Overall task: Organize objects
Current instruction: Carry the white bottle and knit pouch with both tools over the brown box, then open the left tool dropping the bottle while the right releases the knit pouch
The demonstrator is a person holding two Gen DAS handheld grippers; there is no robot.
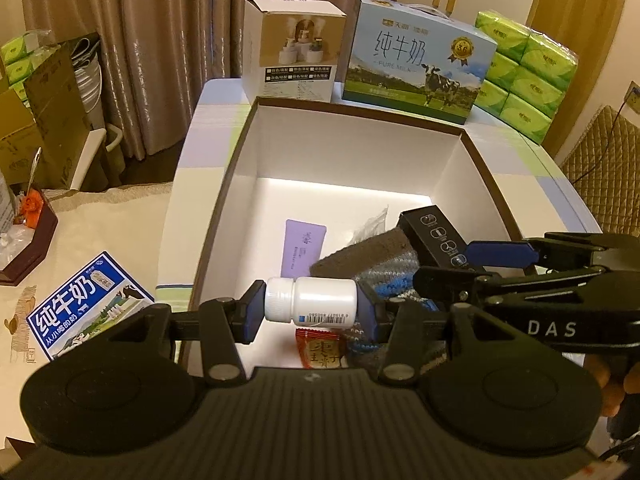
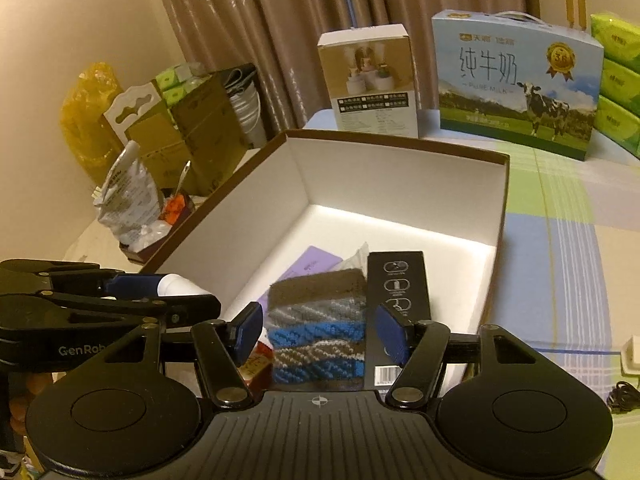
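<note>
Home rm: curtains (image 1: 160, 40), milk carton (image 1: 416, 64), tissue packs (image 1: 528, 76).

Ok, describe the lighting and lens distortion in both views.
Left wrist view: warm, dim light; a bright band along the box floor under its far wall; fisheye bends the table edge; dark corners. Right wrist view: same yellow cast; glossy curtain highlights; bright floor strip again; box rim bowed.

Milk carton (image 1: 420, 60) beside white carton (image 1: 292, 48); green tissue packs (image 1: 528, 76); curtain (image 1: 160, 40) behind.
</note>
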